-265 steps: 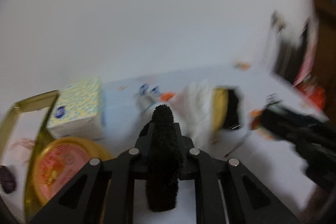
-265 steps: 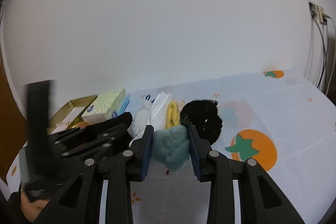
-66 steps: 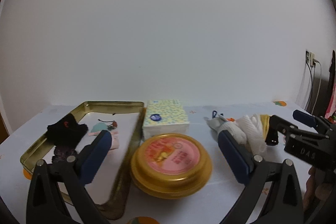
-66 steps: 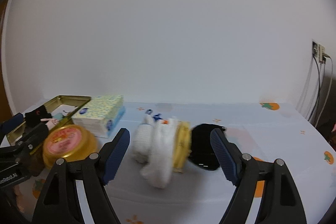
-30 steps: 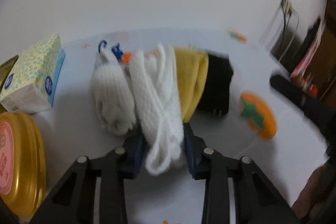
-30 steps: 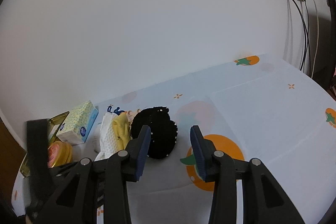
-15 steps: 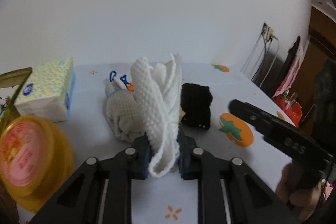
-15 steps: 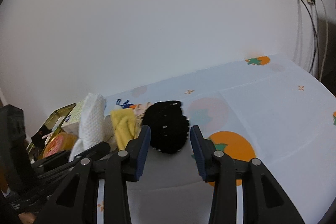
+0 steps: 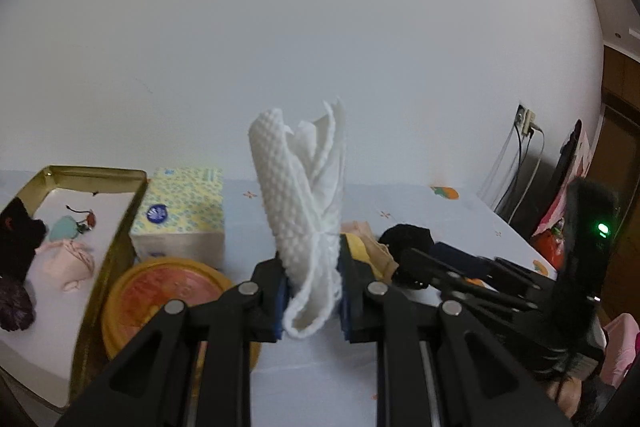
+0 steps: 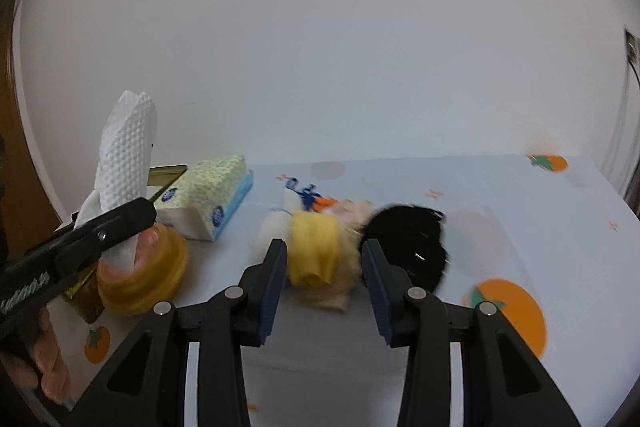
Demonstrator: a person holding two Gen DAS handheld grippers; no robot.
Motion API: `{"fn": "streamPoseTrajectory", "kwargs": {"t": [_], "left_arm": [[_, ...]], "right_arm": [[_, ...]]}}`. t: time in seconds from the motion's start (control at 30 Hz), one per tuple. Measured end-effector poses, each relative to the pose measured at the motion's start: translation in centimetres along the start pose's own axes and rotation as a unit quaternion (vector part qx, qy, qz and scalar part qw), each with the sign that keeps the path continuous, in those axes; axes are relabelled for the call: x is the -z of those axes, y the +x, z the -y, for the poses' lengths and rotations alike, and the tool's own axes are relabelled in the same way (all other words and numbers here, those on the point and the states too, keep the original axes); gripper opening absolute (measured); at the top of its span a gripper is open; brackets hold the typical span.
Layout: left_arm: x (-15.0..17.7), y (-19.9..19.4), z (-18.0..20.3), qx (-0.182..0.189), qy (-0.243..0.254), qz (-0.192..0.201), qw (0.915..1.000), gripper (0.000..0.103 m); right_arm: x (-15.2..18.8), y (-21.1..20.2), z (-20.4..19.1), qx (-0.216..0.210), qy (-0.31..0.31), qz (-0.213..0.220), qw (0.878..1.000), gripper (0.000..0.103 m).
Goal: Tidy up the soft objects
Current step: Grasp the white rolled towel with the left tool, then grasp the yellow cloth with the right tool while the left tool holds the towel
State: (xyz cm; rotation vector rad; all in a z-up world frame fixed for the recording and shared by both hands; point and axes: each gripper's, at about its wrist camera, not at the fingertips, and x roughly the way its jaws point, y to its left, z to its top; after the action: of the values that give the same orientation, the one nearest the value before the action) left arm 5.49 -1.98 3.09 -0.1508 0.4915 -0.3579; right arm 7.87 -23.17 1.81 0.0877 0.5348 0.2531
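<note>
My left gripper is shut on a white textured cloth and holds it upright above the table; the cloth also shows in the right wrist view. My right gripper is open, its jaws on either side of a yellow soft item with a beige one beside it. A black soft item lies just right, a white knitted one just left. The gold tin tray at left holds black, pink and teal soft items.
A tissue box stands beside the tray. A round yellow tin with a pink lid sits in front of it. The tablecloth has orange fruit prints. Cables and a wall socket are at far right.
My left gripper has lifted the white cloth off the pile and swung left toward the tray. My right gripper has moved in over the yellow and beige items, jaws wider.
</note>
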Motion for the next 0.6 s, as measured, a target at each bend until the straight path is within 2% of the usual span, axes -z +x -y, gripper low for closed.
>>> {"fn": "streamPoseTrajectory", "kwargs": {"t": [0.03,0.07,0.23,0.37,0.43,0.5,0.57,0.6], "left_arm": [[0.0,-0.1,0.0,-0.001,0.001,0.001,1.0000,0.018],[0.0,0.1,0.1,-0.003,0.002,0.002,1.0000,0.018],[0.1,-0.8,-1.0,-0.023,0.008,0.009,0.9997,0.018],[-0.1,-1.0,-2.0,-0.025,-0.010,0.004,0.9996,0.018],[-0.1,-1.0,-2.1,-0.025,-0.014,0.002,0.9996,0.018],[-0.1,-0.9,-2.1,-0.024,-0.015,-0.001,0.9996,0.018],[0.0,-0.8,-2.0,-0.024,-0.013,-0.003,0.9996,0.018],[0.1,-0.8,-1.9,-0.024,-0.011,-0.003,0.9996,0.018]], "right_arm": [[-0.3,0.8,-0.6,-0.001,-0.007,-0.009,1.000,0.023],[-0.5,1.7,-0.9,0.001,-0.011,-0.020,1.000,0.021],[-0.8,6.6,-2.1,0.009,-0.018,-0.082,0.996,0.021],[-0.9,8.8,-0.7,0.035,0.016,-0.117,0.992,0.021],[-0.6,10.1,0.3,0.016,0.042,-0.149,0.988,0.021],[-0.6,10.2,1.2,-0.003,0.065,-0.144,0.987,0.021],[-0.6,10.1,1.1,-0.005,0.064,-0.144,0.987,0.019],[-0.6,9.9,1.0,-0.006,0.060,-0.140,0.988,0.011]]}}
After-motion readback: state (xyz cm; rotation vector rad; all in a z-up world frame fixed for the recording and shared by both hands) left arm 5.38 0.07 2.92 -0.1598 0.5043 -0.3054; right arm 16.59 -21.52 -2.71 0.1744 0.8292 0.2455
